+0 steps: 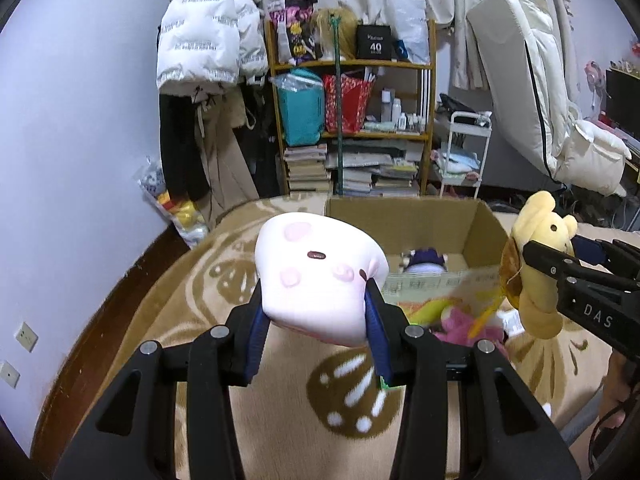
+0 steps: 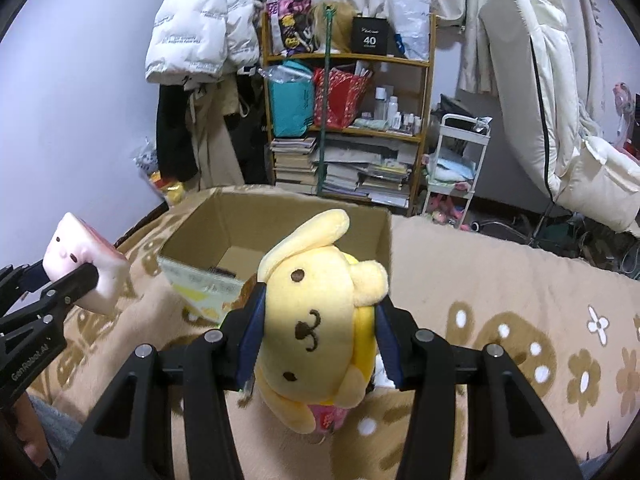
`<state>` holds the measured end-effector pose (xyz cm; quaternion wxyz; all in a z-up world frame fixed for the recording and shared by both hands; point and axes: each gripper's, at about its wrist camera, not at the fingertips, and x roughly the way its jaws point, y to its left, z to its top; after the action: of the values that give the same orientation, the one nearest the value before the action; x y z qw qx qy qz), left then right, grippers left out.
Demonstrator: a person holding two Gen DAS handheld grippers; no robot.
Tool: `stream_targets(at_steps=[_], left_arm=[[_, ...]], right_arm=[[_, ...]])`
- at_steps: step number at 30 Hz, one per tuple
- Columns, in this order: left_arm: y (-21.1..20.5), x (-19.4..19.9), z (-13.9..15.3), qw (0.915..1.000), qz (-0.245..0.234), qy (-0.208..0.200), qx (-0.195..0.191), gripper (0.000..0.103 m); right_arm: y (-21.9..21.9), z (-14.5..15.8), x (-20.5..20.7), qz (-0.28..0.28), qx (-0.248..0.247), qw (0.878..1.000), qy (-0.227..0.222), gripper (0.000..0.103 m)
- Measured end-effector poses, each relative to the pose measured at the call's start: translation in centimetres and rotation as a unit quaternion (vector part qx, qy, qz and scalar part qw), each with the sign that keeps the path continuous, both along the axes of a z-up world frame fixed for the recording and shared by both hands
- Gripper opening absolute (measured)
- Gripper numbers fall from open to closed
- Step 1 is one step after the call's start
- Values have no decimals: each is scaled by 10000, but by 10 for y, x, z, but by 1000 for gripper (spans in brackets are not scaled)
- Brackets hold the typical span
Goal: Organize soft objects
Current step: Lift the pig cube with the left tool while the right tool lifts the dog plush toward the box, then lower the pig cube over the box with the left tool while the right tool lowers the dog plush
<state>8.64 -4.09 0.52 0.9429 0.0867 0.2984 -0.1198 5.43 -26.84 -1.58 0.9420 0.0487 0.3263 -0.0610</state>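
Note:
My left gripper [image 1: 316, 300] is shut on a white-and-pink squishy block plush [image 1: 320, 276] and holds it above the blanket, left of an open cardboard box [image 1: 476, 232]. The same plush shows in the right wrist view [image 2: 80, 260] at the left. My right gripper [image 2: 318, 320] is shut on a yellow dog plush [image 2: 320, 320] and holds it above the blanket, in front of the box [image 2: 384, 236]. That plush shows at the right in the left wrist view [image 1: 536, 264]. A purple plush [image 1: 424, 262] lies inside the box.
A beige blanket with brown flowers [image 2: 520, 300] covers the bed. Pink and yellow soft toys [image 1: 460, 320] lie beside the box. Behind stand a cluttered wooden shelf [image 1: 352, 120], hanging coats [image 1: 208, 40], a white cart [image 1: 464, 152] and a white recliner [image 1: 552, 92].

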Motion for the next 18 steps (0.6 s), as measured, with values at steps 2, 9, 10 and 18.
stream_targets(at_steps=[2, 9, 10, 18], left_arm=[[-4, 5, 7, 10000, -5, -76, 18, 43], [-25, 24, 32, 9986, -47, -512, 79, 43], [-28, 26, 34, 9984, -54, -557, 75, 43], [-54, 47, 51, 9952, -170, -960, 131, 43]], right_arm=[[-4, 6, 3, -2, -10, 10000, -34, 53], [-22, 29, 20, -149, -196, 9992, -309, 53], [-25, 31, 22, -165, -190, 9991, -338, 53], [-43, 52, 49, -329, -63, 9973, -652, 54]])
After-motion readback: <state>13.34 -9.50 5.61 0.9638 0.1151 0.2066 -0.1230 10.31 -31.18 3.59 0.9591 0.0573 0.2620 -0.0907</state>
